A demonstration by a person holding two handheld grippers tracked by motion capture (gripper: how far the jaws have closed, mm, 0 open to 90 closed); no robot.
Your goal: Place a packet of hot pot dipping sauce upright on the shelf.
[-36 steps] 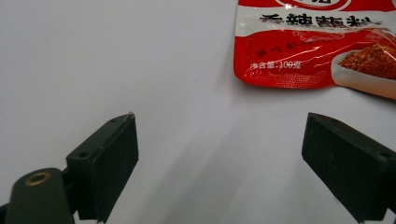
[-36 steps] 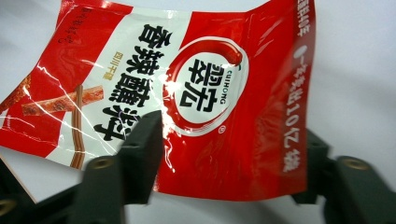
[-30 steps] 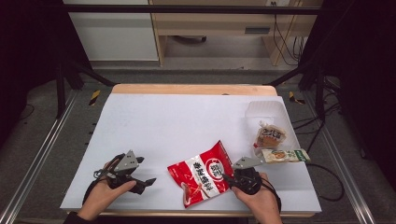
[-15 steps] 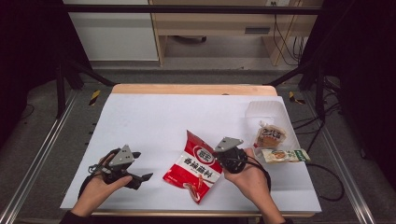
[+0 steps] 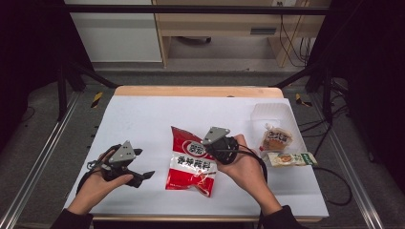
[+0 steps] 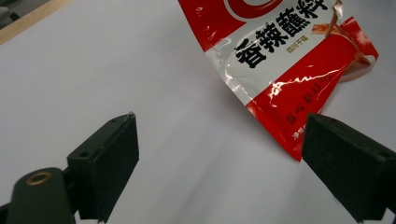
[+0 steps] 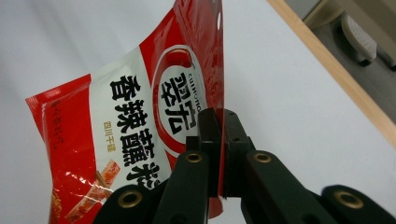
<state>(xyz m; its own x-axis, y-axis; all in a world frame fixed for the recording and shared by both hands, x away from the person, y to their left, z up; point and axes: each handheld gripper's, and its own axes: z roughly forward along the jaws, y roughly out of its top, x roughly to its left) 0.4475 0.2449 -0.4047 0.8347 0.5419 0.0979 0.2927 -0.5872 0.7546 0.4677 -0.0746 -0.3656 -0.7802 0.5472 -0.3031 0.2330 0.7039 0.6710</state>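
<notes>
A red and white snack bag [image 5: 191,161] with black characters hangs lifted over the middle of the white table. My right gripper [image 5: 208,149] is shut on the bag's right edge, and in the right gripper view the jaws [image 7: 218,140] pinch the bag [image 7: 140,135] flat between them; they closed on it within the last second. My left gripper [image 5: 143,175] stands open at the front left, held in a hand, with nothing between its jaws. In the left gripper view the bag's lower corner [image 6: 299,88] hangs ahead of the open gripper [image 6: 219,158].
At the right side of the table [image 5: 143,119] stand a clear plastic container [image 5: 270,114], a small wrapped snack [image 5: 276,139] and a long packet [image 5: 292,159]. A wooden edge [image 5: 196,90] runs along the table's far side. Black frame posts stand at both sides.
The right gripper has lifted the bag and carried it left and farther from the front edge; the bag now hangs more upright. The left gripper has risen slightly.
</notes>
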